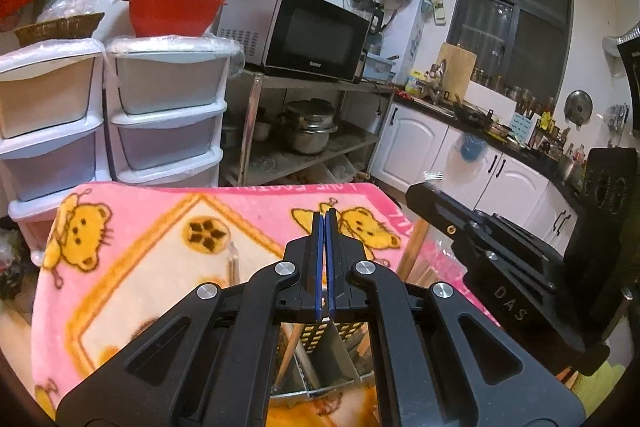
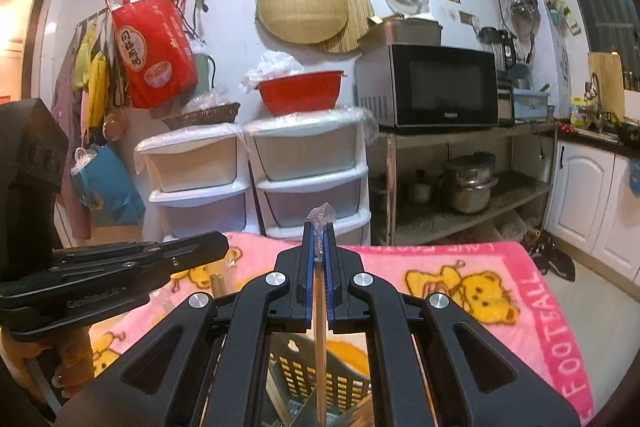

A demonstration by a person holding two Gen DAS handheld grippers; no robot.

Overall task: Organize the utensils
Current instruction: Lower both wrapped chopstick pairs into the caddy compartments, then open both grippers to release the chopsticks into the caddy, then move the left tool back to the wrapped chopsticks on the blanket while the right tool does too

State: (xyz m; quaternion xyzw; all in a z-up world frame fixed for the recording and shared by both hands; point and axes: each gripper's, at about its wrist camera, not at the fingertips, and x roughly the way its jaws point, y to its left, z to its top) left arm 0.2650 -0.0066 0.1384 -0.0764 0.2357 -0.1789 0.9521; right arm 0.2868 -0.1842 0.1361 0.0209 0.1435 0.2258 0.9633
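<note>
Chopsticks (image 2: 319, 327), a slim pale wooden pair sheathed in clear crinkled plastic wrap, run lengthwise between the blue pads of the right hand-held gripper (image 2: 319, 227), which is clamped on them; the wrap's tip pokes out past the fingertips. Below, the sticks' lower end hangs over a perforated dark plastic utensil caddy (image 2: 304, 375) with divided compartments, holding more wooden sticks. The left hand-held gripper (image 1: 325, 217) is clenched fully, blue pads touching, nothing between them. Both hover above a desk draped in a fluffy pink blanket (image 1: 160, 259) printed with yellow bears. Loose wooden chopsticks (image 1: 412, 251) lie on the blanket beside the caddy. Behind stand white plastic drawer units (image 2: 308, 167) and a black-fronted microwave (image 2: 444, 87).
</note>
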